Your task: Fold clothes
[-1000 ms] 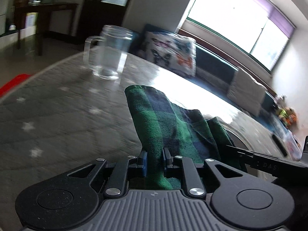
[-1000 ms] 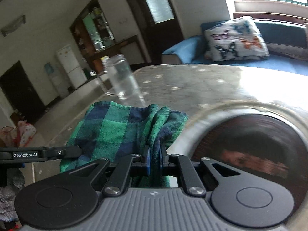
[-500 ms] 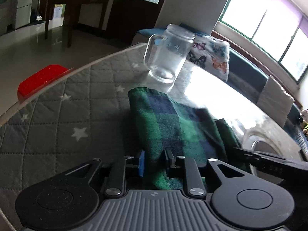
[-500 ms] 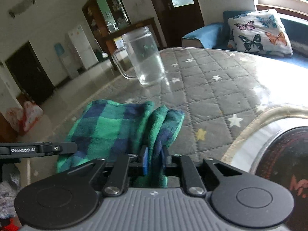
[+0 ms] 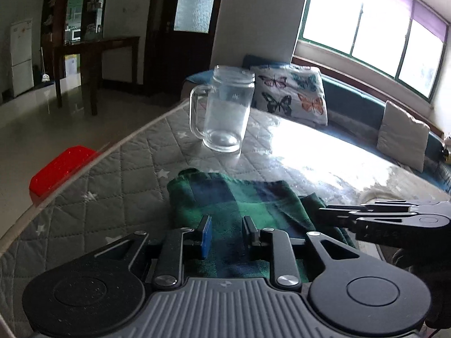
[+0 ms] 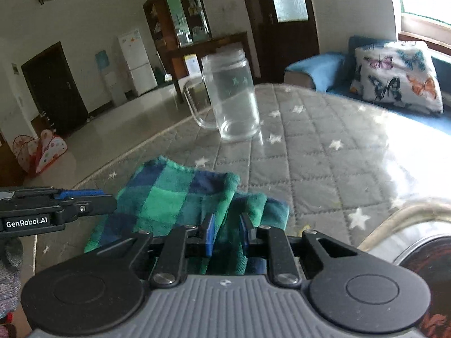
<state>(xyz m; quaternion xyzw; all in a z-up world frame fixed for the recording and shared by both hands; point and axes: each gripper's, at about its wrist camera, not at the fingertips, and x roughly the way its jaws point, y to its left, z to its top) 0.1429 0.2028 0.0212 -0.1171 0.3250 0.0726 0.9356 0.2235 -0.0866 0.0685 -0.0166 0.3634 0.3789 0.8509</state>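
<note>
A clear glass mug (image 5: 224, 112) with a handle stands upright on the table (image 5: 118, 174), past the far edge of the cloth (image 5: 239, 200) and apart from it; nothing lies between them. The table is covered with a grey quilted mat stitched in diamonds and dotted with small white stars, under a glossy sheet that throws back the window light. Its edge curves round, and a red stool (image 5: 60, 166) sits on the floor just beyond that edge. Behind the table runs a blue sofa (image 6: 318, 67) with a butterfly-print cushion (image 6: 397, 76) and a plain pale cushion (image 5: 403, 135). Farther off are a dark wooden side table (image 5: 95, 48), a white fridge (image 6: 135, 56) and a dark door.

The cloth is soft woven fabric in green and blue checks, folded into a flat stack lying on the mat near the table's near edge, with looser folds bunched at its right end.

The left gripper (image 5: 227, 232) is narrowly parted over the flat cloth, its blue pad and black pad standing clear of the fabric. The right gripper (image 6: 227, 231) is also narrowly parted, with the bunched folds between its pads but a gap visible on each side. In the right wrist view, the side of the left gripper reads "GenRobot.AI".
</note>
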